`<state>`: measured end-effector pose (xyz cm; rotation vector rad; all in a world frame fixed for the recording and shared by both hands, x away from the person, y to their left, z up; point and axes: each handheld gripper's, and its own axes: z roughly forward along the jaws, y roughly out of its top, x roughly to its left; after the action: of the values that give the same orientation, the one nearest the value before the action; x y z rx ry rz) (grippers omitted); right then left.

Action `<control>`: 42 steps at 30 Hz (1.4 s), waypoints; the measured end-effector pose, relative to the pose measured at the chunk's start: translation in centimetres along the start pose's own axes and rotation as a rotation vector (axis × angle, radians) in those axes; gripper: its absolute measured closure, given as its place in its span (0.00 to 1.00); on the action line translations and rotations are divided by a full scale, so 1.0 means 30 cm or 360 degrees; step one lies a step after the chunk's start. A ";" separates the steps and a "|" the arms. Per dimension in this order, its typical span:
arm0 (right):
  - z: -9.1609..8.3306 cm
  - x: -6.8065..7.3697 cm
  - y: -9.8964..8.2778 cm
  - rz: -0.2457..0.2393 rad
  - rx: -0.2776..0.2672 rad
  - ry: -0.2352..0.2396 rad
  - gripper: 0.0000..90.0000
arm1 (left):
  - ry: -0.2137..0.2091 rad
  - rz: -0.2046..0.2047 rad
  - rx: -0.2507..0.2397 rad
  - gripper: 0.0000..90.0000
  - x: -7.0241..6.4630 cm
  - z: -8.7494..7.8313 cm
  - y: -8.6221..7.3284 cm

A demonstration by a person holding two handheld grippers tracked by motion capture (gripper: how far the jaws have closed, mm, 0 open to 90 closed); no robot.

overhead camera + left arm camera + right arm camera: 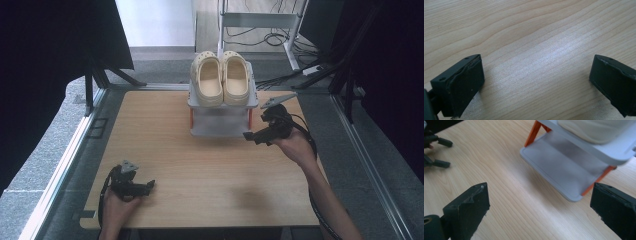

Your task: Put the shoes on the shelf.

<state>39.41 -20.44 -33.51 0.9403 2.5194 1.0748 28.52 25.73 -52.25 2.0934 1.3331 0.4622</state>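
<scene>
1. Work in hand: a pair of cream foam clogs sits side by side, toes toward the person, on the top tier of a small grey two-tier shoe rack with orange legs. The rack stands at the far middle of the light wooden table.
2. Right gripper: held just beside the rack's right front corner, jaws spread wide and holding nothing. In the right gripper view the grey lower shelf lies ahead between the jaws and is bare; the underside of one clog shows at the top edge.
3. Left gripper: low at the near left of the table, well apart from the rack. In the left gripper view its jaws stand wide apart over bare wood, grasping nothing.
4. Judged step: the right gripper appears to be either approaching the rack or clearing it. If a clog is to be taken, raise the gripper above the top tier first, so that the jaws do not strike the shelf edge.
5. Close across the clog's heel or side wall, where the foam is narrow enough for the jaw span. Apply a moderate squeeze; foam will likely deform.
6. Lift straight up before moving sideways, to avoid dragging the neighbouring clog.
7. Count: two clogs, one rack with two shelves, two grippers, one table.
</scene>
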 end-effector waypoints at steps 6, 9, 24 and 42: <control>-0.025 -0.001 -0.071 -0.0017 -0.0002 -0.0044 0.02 | 0.0000 0.0000 0.0000 0.00 0.000 0.000 0.000; -0.032 0.001 -0.110 -0.0009 -0.0013 -0.0055 0.02 | 0.0002 -0.0001 0.0000 0.00 0.000 0.000 0.000; -0.006 0.011 -0.302 0.0052 -0.0027 -0.0063 0.03 | 0.0004 -0.0011 -0.0002 0.00 -0.002 0.000 0.000; 0.164 0.030 -0.556 0.0106 0.0041 -0.0125 0.03 | 0.0007 -0.0011 0.0000 0.00 -0.003 0.000 0.000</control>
<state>33.15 -25.81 -48.86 1.0588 2.4600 1.0062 28.47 25.67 -52.25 2.0881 1.3423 0.4638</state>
